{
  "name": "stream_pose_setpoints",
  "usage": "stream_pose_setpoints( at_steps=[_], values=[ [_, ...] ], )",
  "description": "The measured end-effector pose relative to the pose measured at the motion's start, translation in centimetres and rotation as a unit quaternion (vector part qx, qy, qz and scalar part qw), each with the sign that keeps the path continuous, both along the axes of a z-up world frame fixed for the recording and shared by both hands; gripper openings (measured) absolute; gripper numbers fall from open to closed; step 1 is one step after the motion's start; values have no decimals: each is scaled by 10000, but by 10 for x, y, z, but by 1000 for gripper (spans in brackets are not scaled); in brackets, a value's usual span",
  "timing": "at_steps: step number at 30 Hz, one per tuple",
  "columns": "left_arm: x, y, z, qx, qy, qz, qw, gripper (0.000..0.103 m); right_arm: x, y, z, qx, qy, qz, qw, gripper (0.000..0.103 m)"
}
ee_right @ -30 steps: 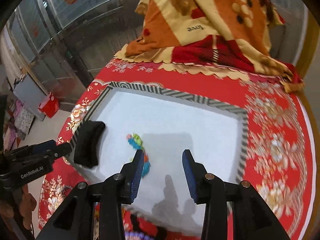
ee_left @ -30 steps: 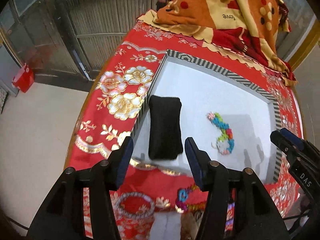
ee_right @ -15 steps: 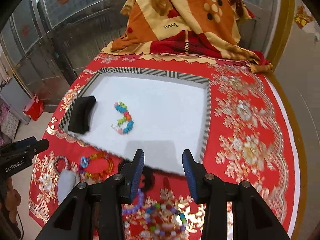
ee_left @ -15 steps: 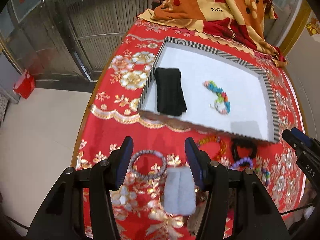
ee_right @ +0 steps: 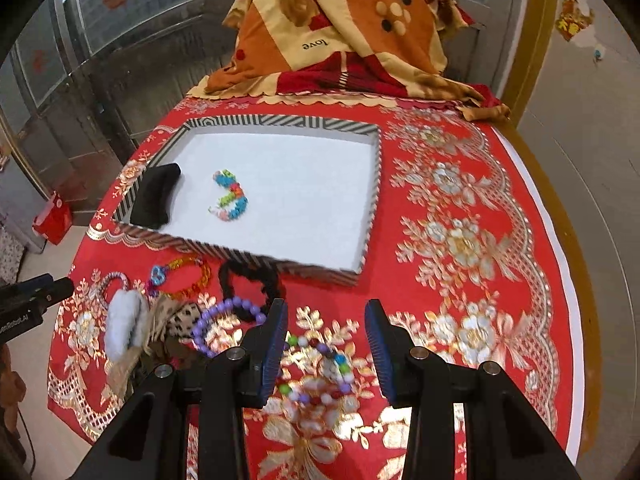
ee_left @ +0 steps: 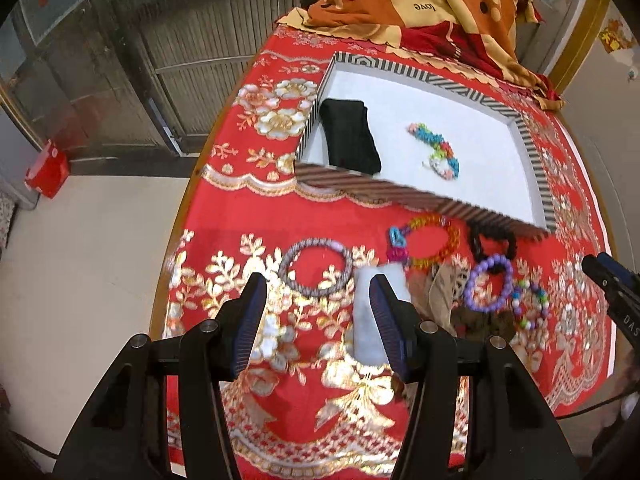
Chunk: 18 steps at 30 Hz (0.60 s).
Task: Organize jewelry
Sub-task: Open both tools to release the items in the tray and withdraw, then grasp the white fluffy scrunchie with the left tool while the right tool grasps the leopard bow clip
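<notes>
The left claw (ee_left: 318, 320) hangs over the near part of the bench (ee_left: 248, 216), its jaws wide apart and holding nothing. Between its fingers lies red-and-gold cloth; a grey bangle (ee_left: 316, 268) sits just beyond the tips, and a pale fluffy piece (ee_left: 366, 320) lies beside the right finger, partly hidden by it.

The right claw (ee_right: 326, 346) also stands apart and empty, narrower than the left. Under its gap lies a mixed-bead bracelet (ee_right: 320, 376), blurred. Just off its left finger are a purple bead bracelet (ee_right: 224, 322) and a black ring (ee_right: 250, 280), the two overlapping. Farther left sit a leopard-print piece (ee_right: 180, 318), then the fluffy piece, and beyond them an orange bracelet (ee_right: 188, 276) with a blue charm.

Behind this row, a striped tray (ee_right: 370, 200) with a white floor rests on the bench. Inside it a colourful bracelet (ee_right: 231, 197) lies near the middle-left, and a black cushion (ee_right: 154, 196) lies against the left wall, apart from the bracelet.

At the far end of the bench is a heaped blanket (ee_right: 340, 28).
</notes>
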State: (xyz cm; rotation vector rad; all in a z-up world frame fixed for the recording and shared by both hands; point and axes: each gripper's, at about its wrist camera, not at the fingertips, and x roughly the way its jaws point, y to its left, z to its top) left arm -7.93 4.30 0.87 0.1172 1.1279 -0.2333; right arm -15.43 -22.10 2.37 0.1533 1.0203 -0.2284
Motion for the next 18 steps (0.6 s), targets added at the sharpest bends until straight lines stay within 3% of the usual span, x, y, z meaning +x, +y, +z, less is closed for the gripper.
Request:
stream_pose_setpoints(
  at_steps=[18],
  values=[
    [-21,24,-12,-335,451,131,9983,53,-36,0,-26,264,342,98,9990,38]
  ],
)
